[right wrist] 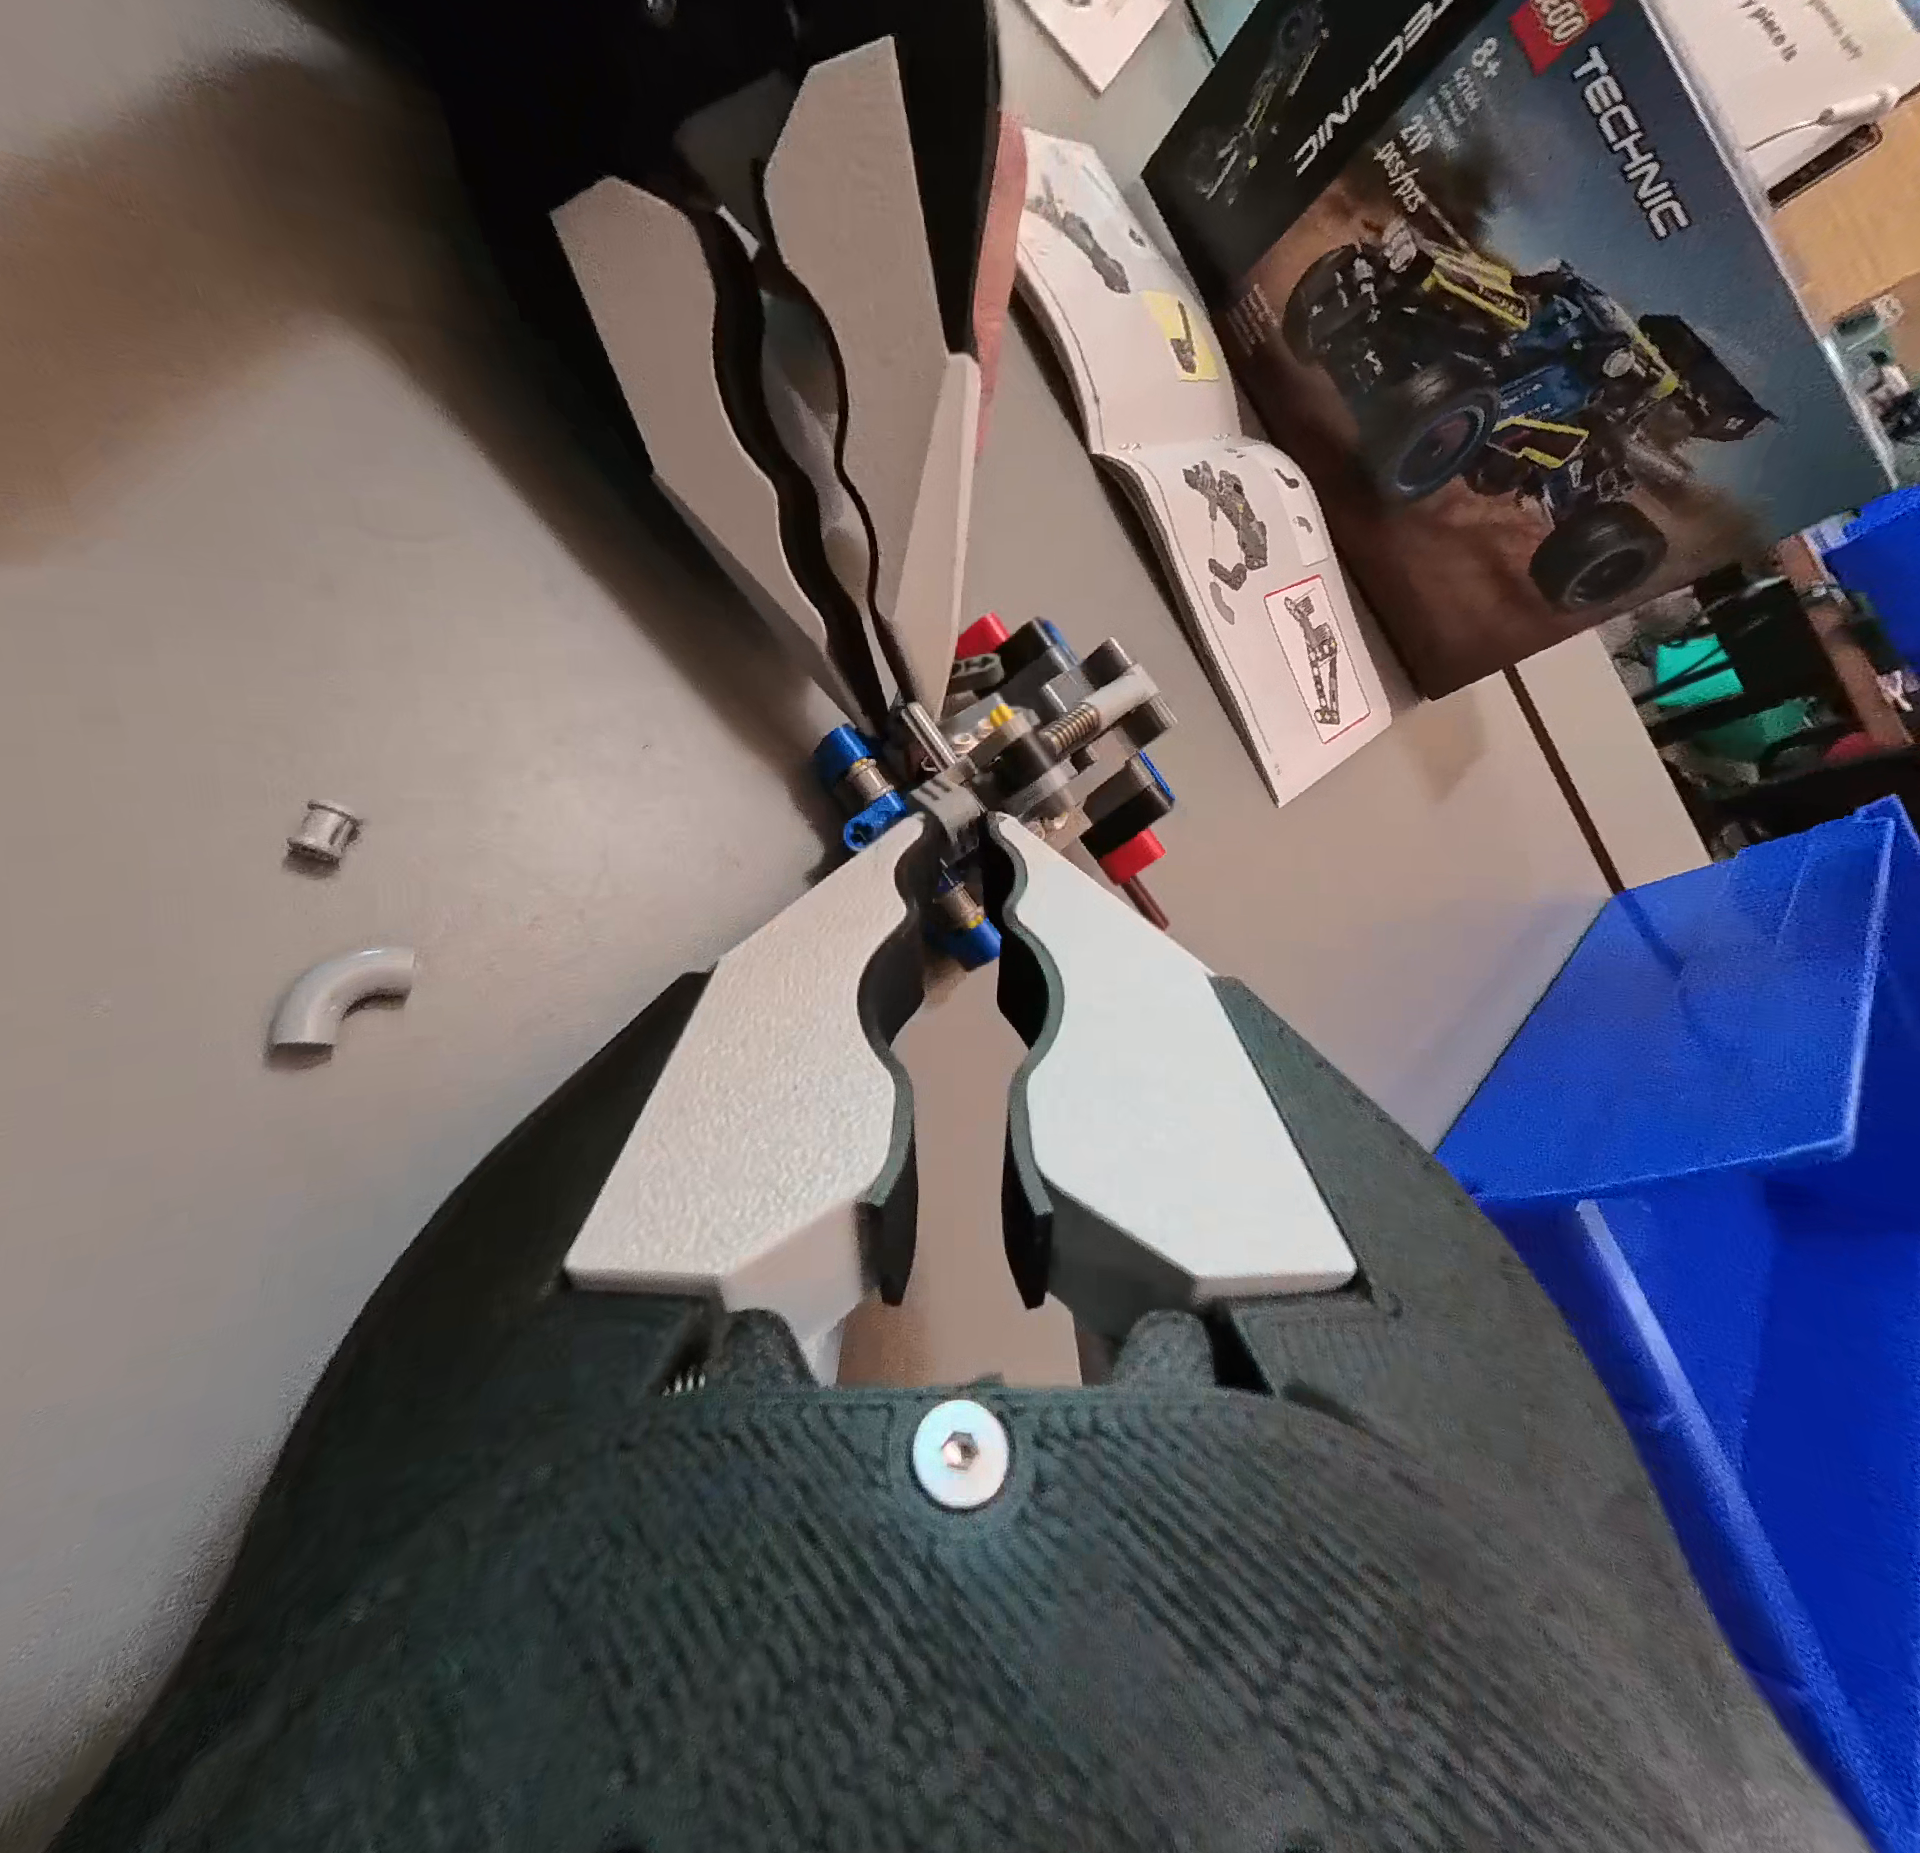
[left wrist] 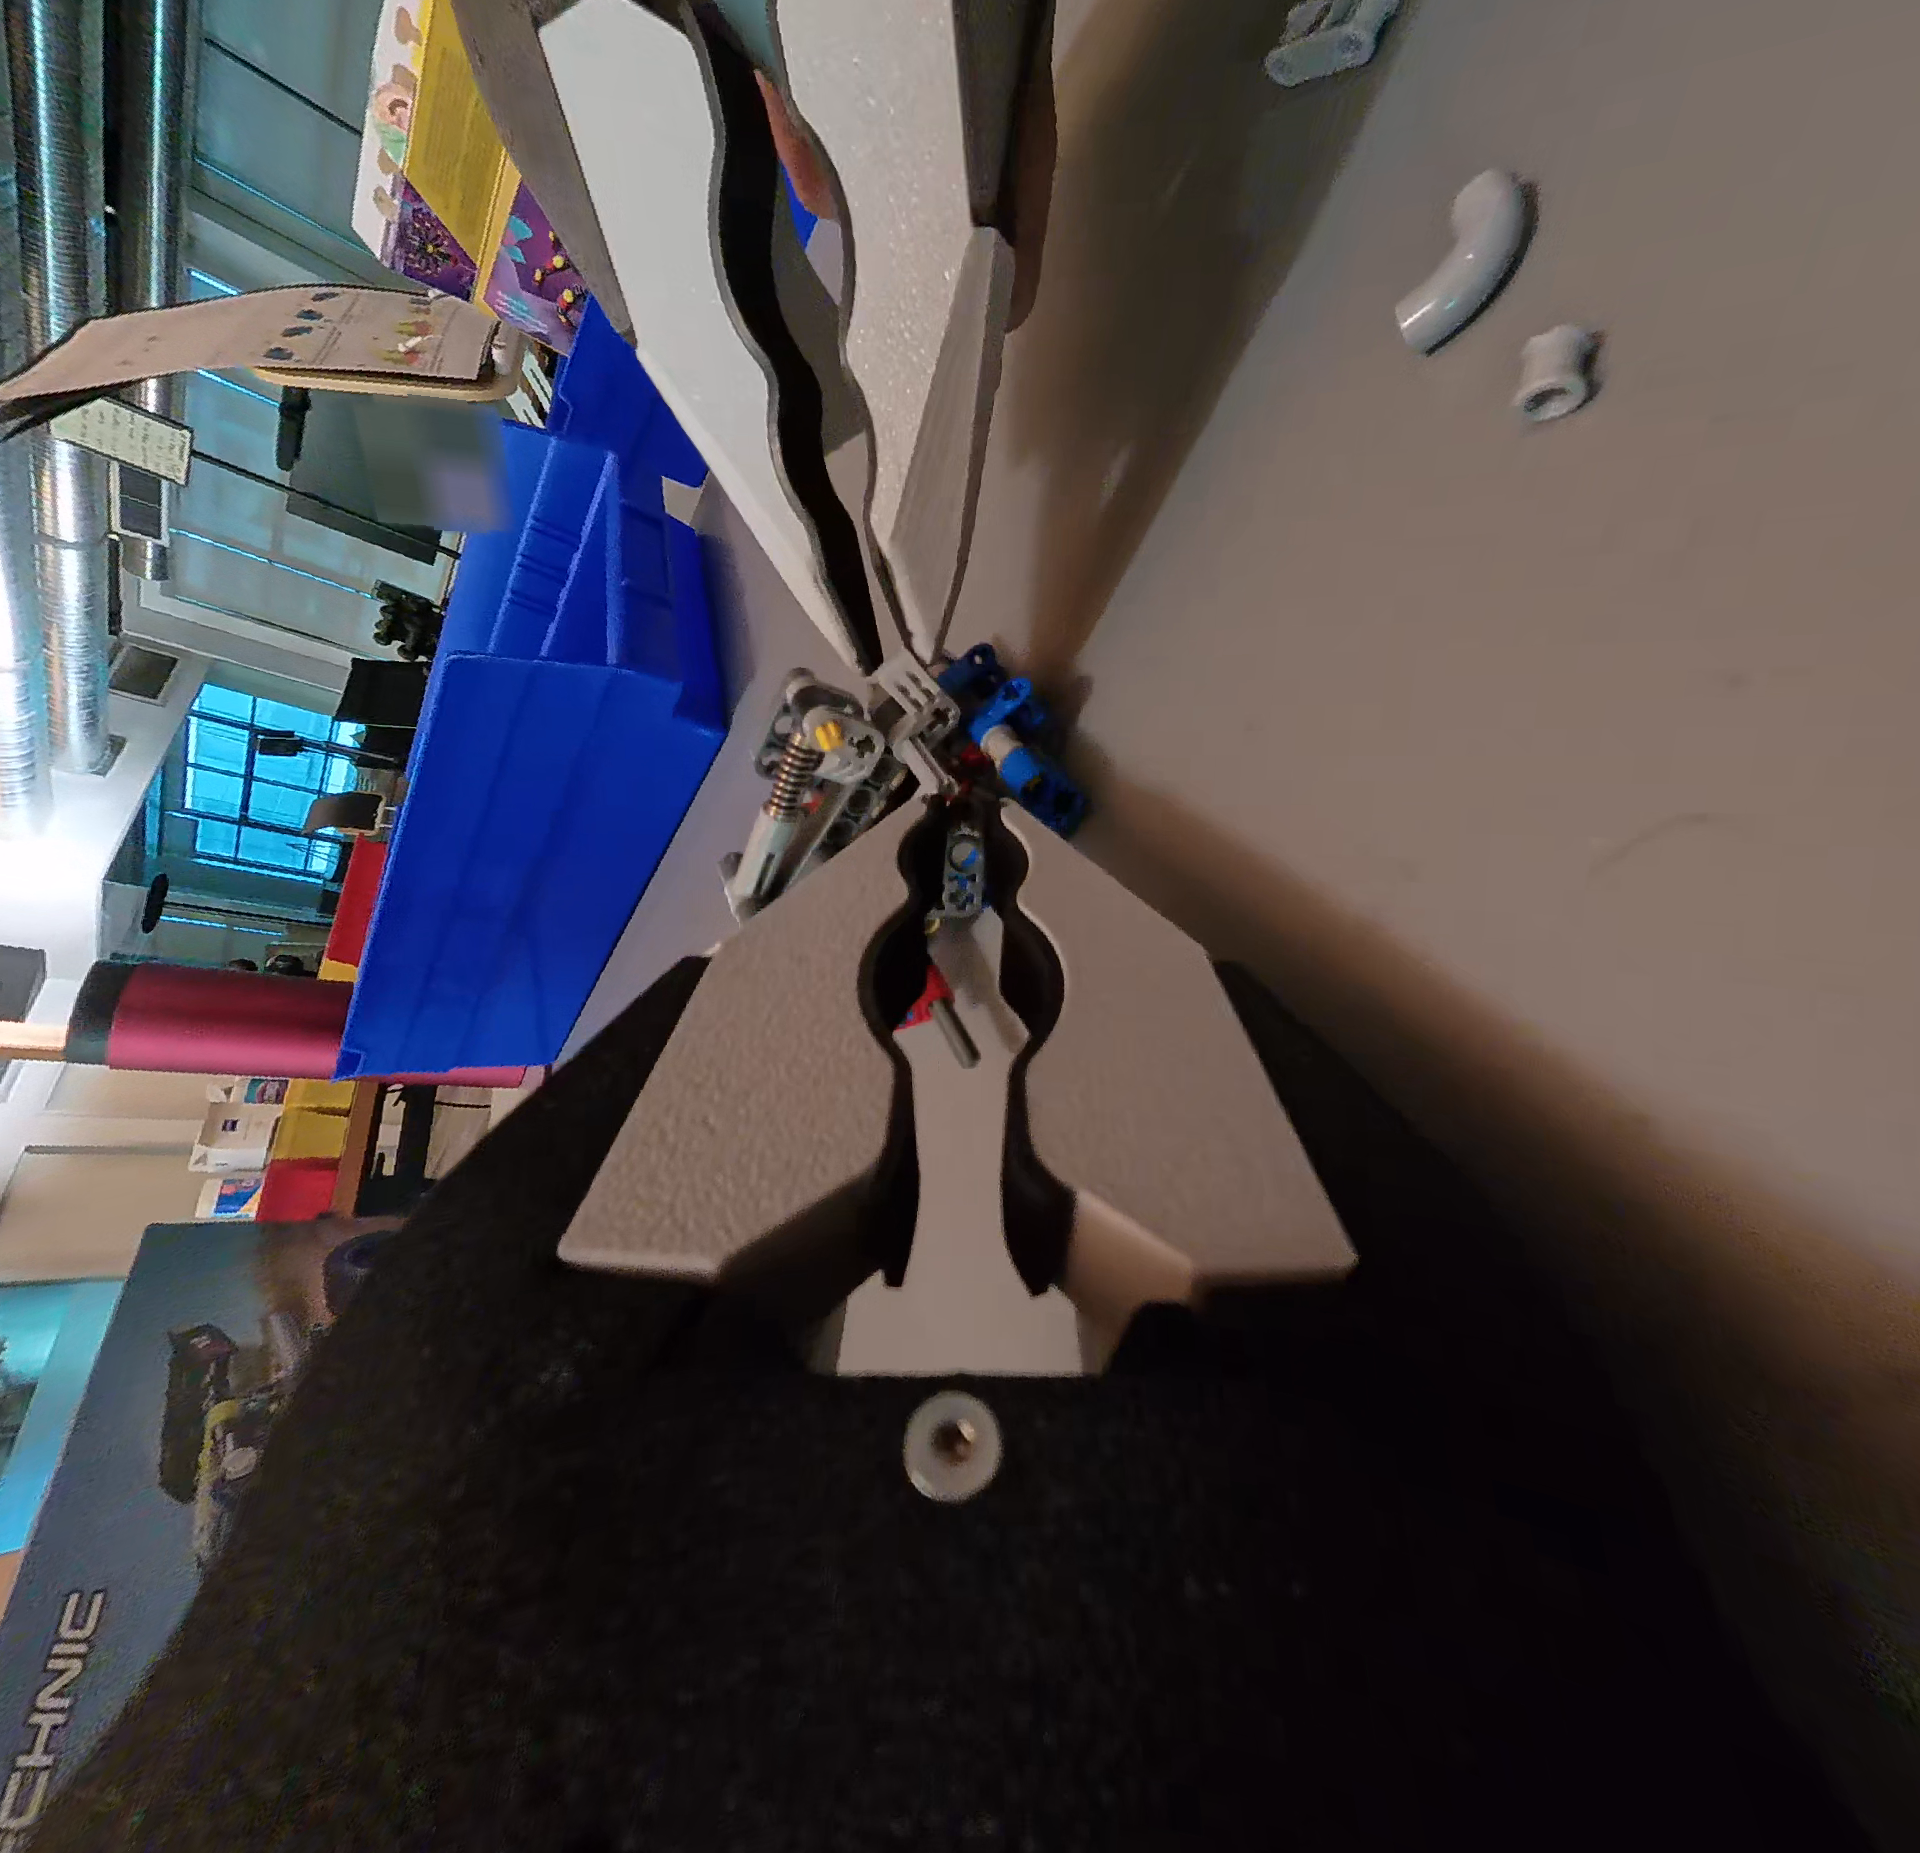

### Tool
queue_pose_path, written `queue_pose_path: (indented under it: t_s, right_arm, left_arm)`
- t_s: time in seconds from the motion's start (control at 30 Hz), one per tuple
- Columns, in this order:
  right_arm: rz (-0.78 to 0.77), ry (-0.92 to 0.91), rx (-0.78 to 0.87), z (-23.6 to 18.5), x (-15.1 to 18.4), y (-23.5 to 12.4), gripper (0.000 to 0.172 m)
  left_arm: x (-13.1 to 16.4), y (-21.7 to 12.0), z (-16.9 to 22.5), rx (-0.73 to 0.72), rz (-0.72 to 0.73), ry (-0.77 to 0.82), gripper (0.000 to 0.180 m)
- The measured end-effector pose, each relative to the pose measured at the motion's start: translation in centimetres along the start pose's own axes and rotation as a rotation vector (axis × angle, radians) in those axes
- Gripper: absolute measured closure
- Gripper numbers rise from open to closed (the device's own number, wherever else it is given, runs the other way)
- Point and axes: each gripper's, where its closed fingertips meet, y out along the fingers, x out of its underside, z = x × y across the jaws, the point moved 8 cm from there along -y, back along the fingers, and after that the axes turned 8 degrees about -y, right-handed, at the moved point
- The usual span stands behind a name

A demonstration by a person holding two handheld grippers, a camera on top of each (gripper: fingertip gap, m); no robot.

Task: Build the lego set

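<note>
The grey bench (right wrist: 436, 577) carries every item. Blue bins (right wrist: 1714, 1128) stand along one edge, beside a toy car box (right wrist: 1507, 349) and an open instruction booklet (right wrist: 1226, 515) that lies flat.

Out from these, on the open surface, sits a small brick model (right wrist: 1049, 754) built of grey, black, blue and red parts with a coil spring. Both grippers meet at it from opposite sides.

The left gripper (left wrist: 940, 795) is closed, its fingertips pinching a slim grey part of the model; a thin axle and a red piece show in the hollow between its fingers. The right gripper (right wrist: 961, 821) is closed on a small grey connector at the model's near edge, pads pressed against it.

Each gripper body blocks the other's view of the model's far side.

Loose on the bench, well apart from the model, lie a curved grey tube (right wrist: 338, 998), a short grey bush (right wrist: 324, 832) and a grey link (left wrist: 1330, 27).
</note>
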Motion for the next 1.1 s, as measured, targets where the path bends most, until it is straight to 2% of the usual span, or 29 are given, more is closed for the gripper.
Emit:
queue_pose_path:
  t_s: [0.23, 0.37, 0.9, 1.1]
  right_arm:
    - [0.023, 0.008, 0.016, 0.1, 0.3, 0.1, 0.167]
    - [0.009, -0.036, 0.044, 0.0, 0.3, 0.4, 0.16]
    - [-0.098, -0.275, 0.249, 0.5, 0.1, 1.0, 0.153]
    - [-0.091, -0.247, 0.324, 1.2, 0.2, 1.0, 0.154]
  left_arm:
    - [0.0, 0.2, 0.2, 0.014, -0.004, 0.005, 0.177]
    - [0.2, 0.2, 0.1, 0.014, -0.01, -0.007, 0.177]
    - [0.5, 0.4, 0.0, 0.012, -0.036, -0.017, 0.177]
    - [0.6, 0.4, 0.0, 0.01, -0.043, -0.024, 0.177]
